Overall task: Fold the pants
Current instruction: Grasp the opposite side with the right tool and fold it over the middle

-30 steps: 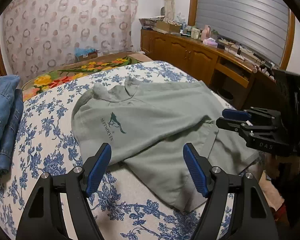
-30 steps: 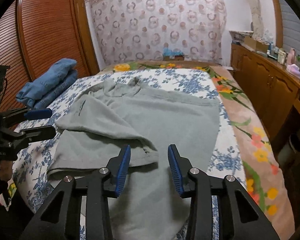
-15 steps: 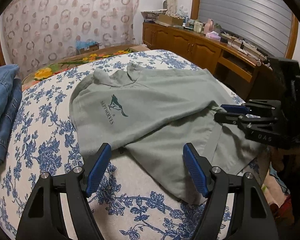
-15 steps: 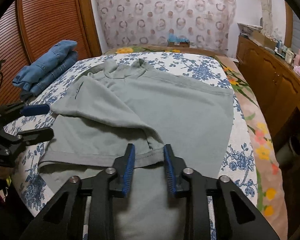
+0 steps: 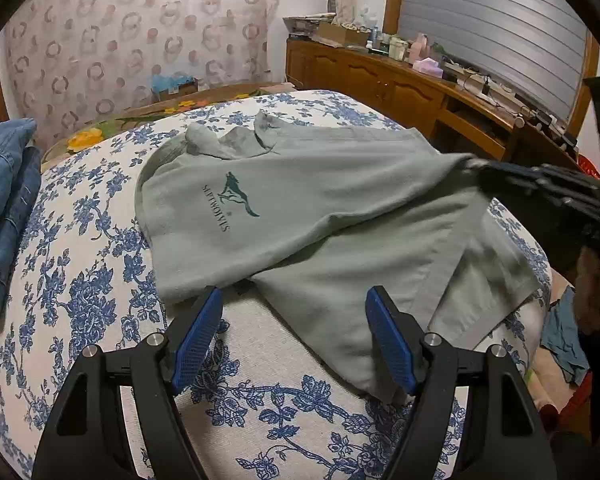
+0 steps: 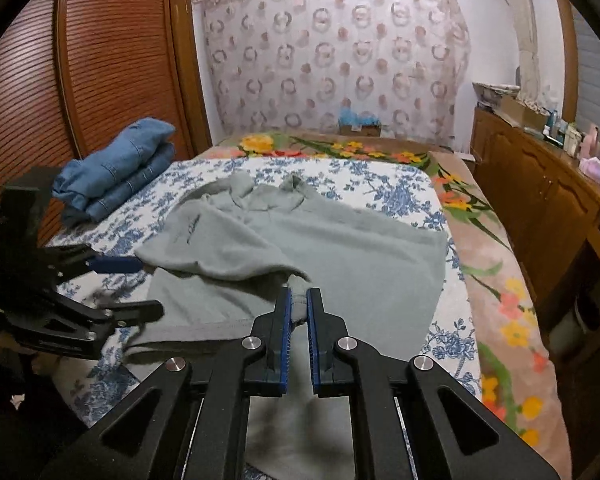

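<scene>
The grey-green garment [image 6: 340, 264] lies spread on the bed [image 5: 100, 280], collar toward the far wall and one side already folded over the middle. To me it looks more like a polo shirt with a printed logo than pants, but it is the piece I am folding. I judge it light, limp and not slippery: it will sag from wherever I lift it, so edges and corners are the places to pinch, and two holds keep a fold line straight.

My right tool [image 6: 298, 312] is clamped shut on a bunch of cloth at the end of the folded-over flap, and the fabric puckers up between the blue pads [image 6: 286, 320].

My left tool [image 5: 294, 336] stands wide open just above the near hem, holding nothing, its pads clear of the cloth.

Folded jeans [image 6: 116, 176] sit apart at the bed's far left.
</scene>
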A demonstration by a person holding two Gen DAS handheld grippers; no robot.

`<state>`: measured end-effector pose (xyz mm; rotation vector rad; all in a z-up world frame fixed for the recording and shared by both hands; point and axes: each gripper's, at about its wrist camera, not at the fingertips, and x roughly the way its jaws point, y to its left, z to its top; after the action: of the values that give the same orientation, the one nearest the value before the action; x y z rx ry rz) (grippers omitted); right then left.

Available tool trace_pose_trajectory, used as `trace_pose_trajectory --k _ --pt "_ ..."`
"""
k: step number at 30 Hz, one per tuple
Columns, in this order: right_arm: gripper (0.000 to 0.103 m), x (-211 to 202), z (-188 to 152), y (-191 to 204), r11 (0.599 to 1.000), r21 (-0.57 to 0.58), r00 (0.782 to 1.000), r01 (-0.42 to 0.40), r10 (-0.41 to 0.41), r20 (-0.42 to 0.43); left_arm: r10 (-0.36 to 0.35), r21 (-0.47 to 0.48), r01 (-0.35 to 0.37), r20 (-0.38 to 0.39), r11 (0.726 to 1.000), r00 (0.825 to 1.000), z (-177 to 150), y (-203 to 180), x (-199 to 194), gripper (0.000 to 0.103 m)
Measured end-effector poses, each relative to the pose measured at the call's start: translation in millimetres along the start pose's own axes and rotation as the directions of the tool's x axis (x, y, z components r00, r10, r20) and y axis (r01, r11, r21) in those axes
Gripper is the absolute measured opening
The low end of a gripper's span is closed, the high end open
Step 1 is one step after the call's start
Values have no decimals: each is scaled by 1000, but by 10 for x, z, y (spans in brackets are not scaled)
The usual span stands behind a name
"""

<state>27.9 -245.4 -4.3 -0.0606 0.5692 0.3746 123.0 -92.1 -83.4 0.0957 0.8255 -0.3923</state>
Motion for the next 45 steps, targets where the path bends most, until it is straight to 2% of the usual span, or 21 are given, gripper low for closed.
trace_pose_trajectory --k 8,21,32,36,38,45 --pt "7 -342 -184 -49 999 32 999 10 -12 51 2 -1 -2 29 1000 1000 13 -11 -107 75" --pt "7 -705 -551 -69 995 97 999 31 -31 8 -22 27 21 32 999 999 41 -147 -138 75" --pt "7 -531 -686 -194 988 148 995 31 -17 -96 -25 44 25 1 999 1000 -12 -193 -66 75" --pt "7 -546 -641 -225 986 164 996 23 -8 -90 -18 51 19 -22 999 1000 -45 -203 -16 75" --pt "12 -554 -653 -229 987 158 996 22 -8 -86 -9 57 11 -34 998 999 -67 -206 10 75" --pt "15 -664 -612 -210 990 128 998 59 -55 -31 -11 46 13 -54 999 999 -109 -168 46 76"
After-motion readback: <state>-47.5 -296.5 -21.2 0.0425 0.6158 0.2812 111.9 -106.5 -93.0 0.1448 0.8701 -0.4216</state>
